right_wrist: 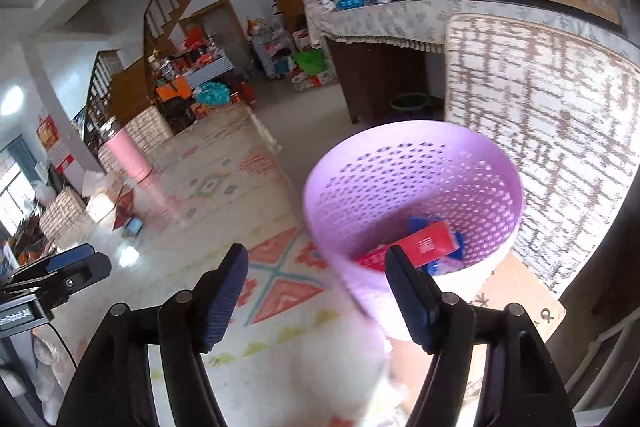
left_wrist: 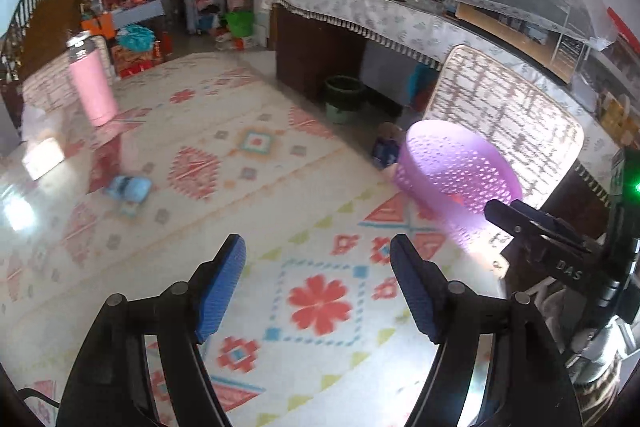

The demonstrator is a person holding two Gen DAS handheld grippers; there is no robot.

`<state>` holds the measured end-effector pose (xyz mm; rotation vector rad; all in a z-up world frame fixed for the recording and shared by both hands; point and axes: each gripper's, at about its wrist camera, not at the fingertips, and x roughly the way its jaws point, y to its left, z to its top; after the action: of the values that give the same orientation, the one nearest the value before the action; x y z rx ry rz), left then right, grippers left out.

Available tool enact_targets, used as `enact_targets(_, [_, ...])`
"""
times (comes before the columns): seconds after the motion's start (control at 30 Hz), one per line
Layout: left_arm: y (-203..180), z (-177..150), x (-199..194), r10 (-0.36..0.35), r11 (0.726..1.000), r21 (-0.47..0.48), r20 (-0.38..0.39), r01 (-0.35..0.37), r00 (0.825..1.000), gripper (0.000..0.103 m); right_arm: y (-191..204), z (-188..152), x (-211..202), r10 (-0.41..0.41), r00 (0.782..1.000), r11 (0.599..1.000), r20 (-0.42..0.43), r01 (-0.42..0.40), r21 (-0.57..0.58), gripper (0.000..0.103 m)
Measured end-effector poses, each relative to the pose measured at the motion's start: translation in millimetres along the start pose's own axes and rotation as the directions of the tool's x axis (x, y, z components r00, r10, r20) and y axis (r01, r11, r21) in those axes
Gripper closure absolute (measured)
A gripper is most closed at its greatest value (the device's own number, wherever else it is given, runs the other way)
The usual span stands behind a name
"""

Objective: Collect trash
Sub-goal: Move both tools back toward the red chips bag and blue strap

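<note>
A lilac perforated basket (right_wrist: 412, 187) stands at the right edge of the patterned tablecloth (left_wrist: 280, 155) and holds a red box (right_wrist: 430, 247) and blue wrappers. In the right wrist view my right gripper (right_wrist: 318, 287) hangs open just left of the basket's near rim, with its right finger in front of that rim. A blurred white patch sits low between its fingers; I cannot tell what it is. Over the cloth, my left gripper (left_wrist: 318, 283) is open with nothing in it. A crumpled light-blue wrapper (left_wrist: 130, 193) lies on the cloth far to its left. The basket (left_wrist: 456, 171) is to its right.
A pink tumbler (left_wrist: 92, 83) stands at the cloth's far left. A woven chair back (right_wrist: 540, 131) rises behind the basket, with cardboard (right_wrist: 520, 291) under it. On the floor beyond are a green bin (left_wrist: 344, 99) and a blue packet (left_wrist: 386, 149). One finger of my right gripper (left_wrist: 520, 223) shows at the right.
</note>
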<state>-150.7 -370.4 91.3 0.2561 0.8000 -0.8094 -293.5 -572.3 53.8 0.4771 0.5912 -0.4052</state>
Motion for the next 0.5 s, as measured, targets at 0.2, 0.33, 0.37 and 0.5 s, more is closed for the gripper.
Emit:
enact_targets(0.2, [31, -19, -15, 0.051, 0.998, -0.028, 0.019, -0.051, 0.998, 0.029, 29, -12, -2, 0.007, 1.000, 0.998, -0.020, -0.008, -0.056, 0.025])
enact_targets(0.33, [59, -30, -24, 0.124, 0.991, -0.065, 0.040, -0.121, 0.991, 0.029, 43, -19, 4, 0.014, 0.999, 0.997, -0.048, -0.018, -0.075, 0.024])
enact_targets(0.37, [69, -33, -25, 0.147, 0.986, -0.082, 0.033, -0.144, 0.989, 0.029, 47, -20, 6, 0.017, 0.998, 0.997, -0.053, -0.021, -0.081, 0.024])
enact_targets(0.5, [110, -44, -23, 0.134, 0.977, -0.163, -0.024, -0.136, 0.991, 0.029, 71, -28, 15, 0.034, 0.996, 0.992, -0.080, -0.043, -0.116, 0.024])
